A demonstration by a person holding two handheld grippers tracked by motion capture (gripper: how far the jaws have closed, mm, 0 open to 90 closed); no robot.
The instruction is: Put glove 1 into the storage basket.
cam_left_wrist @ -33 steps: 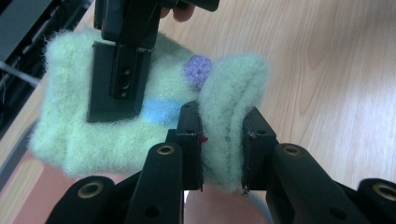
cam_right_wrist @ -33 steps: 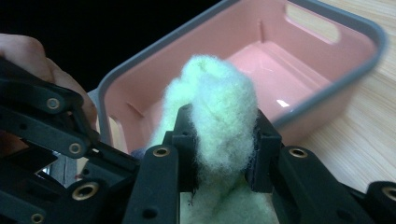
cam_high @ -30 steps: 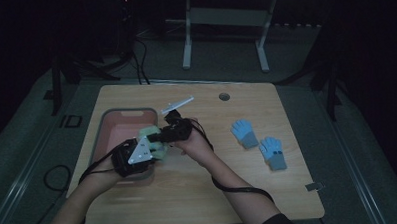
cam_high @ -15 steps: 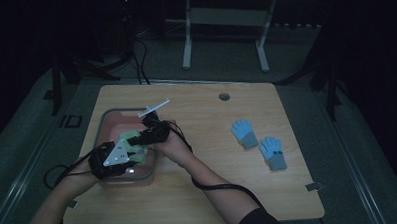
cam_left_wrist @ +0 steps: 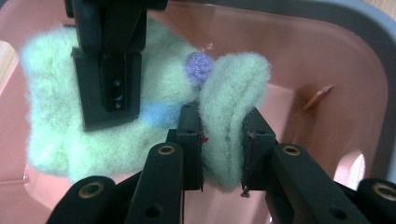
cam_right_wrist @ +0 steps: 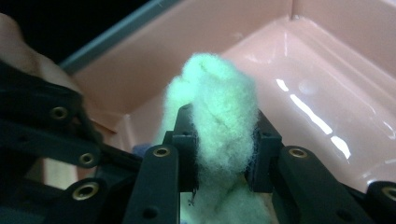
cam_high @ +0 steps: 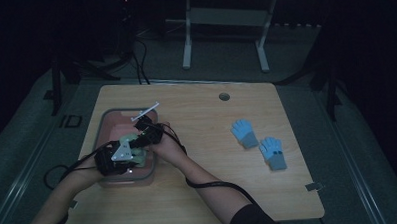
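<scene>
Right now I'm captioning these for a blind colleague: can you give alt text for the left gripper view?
The left gripper pinches a fold of a fluffy pale green glove inside a pink tub. The right gripper comes down from above onto the same glove, which has a small purple fingertip.

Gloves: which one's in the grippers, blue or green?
The fuzzy pale green glove, inside the pink tub. Both blue gloves lie untouched on the table's right side.

Both grippers, left gripper [cam_left_wrist: 222, 140] and right gripper [cam_right_wrist: 223, 147], are black, with brass-ringed pivot holes on jointed links. A grey plate [cam_high: 121, 149] tops the left one. Black cables [cam_high: 209, 184] trail off. Dark sleeve [cam_high: 253, 220] on the right arm.
</scene>
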